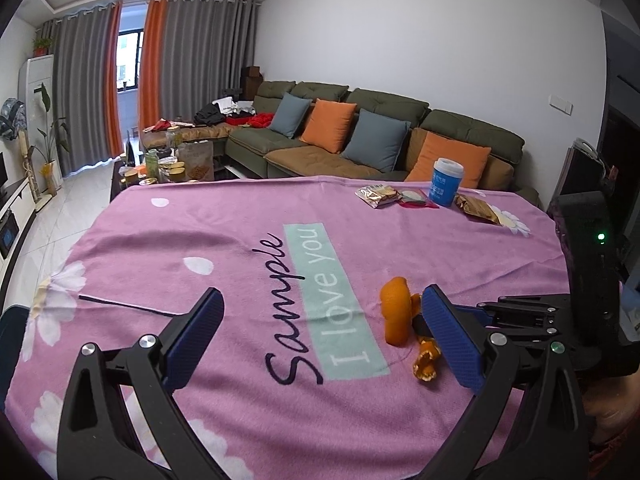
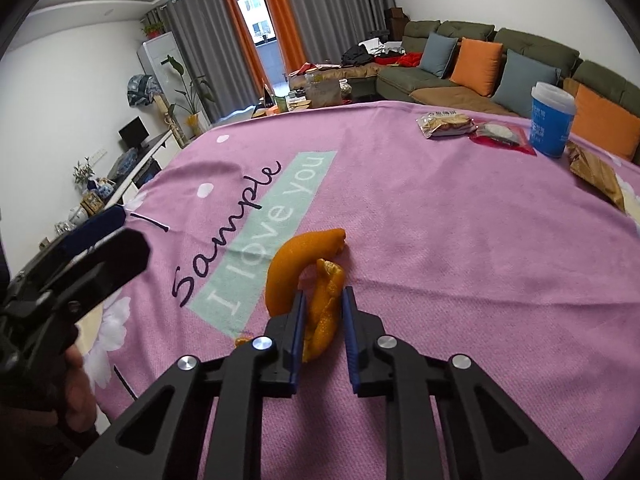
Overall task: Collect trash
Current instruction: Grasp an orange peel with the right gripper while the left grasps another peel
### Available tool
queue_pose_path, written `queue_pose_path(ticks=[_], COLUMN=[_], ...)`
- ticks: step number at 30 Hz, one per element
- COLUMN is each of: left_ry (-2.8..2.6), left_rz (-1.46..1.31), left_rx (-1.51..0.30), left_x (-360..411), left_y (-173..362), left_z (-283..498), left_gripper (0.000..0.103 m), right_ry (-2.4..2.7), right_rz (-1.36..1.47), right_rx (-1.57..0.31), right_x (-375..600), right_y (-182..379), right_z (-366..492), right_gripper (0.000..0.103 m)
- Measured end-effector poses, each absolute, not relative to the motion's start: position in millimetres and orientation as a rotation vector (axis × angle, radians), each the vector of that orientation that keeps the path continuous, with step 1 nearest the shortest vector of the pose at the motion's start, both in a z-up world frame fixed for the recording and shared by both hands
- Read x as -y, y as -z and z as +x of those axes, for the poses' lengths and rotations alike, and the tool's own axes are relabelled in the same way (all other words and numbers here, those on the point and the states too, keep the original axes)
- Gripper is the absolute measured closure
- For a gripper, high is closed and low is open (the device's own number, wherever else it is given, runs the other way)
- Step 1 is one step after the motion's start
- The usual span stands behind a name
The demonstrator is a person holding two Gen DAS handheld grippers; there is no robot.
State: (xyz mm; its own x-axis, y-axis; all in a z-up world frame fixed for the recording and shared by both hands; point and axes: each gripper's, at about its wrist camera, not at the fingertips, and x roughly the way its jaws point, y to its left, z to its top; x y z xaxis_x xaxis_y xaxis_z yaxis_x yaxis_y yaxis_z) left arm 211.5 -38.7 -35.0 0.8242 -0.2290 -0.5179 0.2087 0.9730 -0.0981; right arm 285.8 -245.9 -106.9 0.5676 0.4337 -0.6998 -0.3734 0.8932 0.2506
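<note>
A curled orange peel (image 2: 288, 268) lies on the pink tablecloth (image 2: 440, 240) near the front. My right gripper (image 2: 324, 292) is shut on a folded strip of that peel, a blue pad on each side of it. In the left wrist view the same orange peel (image 1: 394, 312) stands just left of my left gripper's right finger, and a smaller peel scrap (image 1: 426, 364) lies beside it. My left gripper (image 1: 320, 292) is open above the cloth with nothing between its fingers. The right gripper's body (image 1: 520, 312) shows behind that finger, its tips hidden.
At the far right of the table stand a blue cup (image 2: 552, 120), a snack wrapper (image 2: 444, 124), a red packet (image 2: 502, 136) and a brown bag (image 2: 596, 172). A sofa (image 1: 360, 136) with cushions runs behind the table. A thin dark stick (image 1: 124, 304) lies at the left.
</note>
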Motion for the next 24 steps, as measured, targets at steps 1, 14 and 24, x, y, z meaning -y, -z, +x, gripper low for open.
queue_pose_path(ticks=[1, 14, 24], left_ry=[0.238, 0.316, 0.341], left_rz=[-0.035, -0.123, -0.100], left_rx=[-0.561, -0.775, -0.862], left_x=[40.3, 72.8, 91.9], left_y=[36.5, 70.6, 86.5], left_z=[214.3, 273.1, 290.8], left_gripper=[0.006, 0.016, 0.062], right_ry=[-0.478, -0.410, -0.406], right_rz=[0.091, 0.201, 0.233], right_rx=[-0.844, -0.779, -0.768], right_x=[248.3, 304.2, 319.1], right_y=[106.6, 89.3, 90.5], right_z=[286.0, 280.2, 281.1], right_gripper=[0.090, 0.092, 0.092])
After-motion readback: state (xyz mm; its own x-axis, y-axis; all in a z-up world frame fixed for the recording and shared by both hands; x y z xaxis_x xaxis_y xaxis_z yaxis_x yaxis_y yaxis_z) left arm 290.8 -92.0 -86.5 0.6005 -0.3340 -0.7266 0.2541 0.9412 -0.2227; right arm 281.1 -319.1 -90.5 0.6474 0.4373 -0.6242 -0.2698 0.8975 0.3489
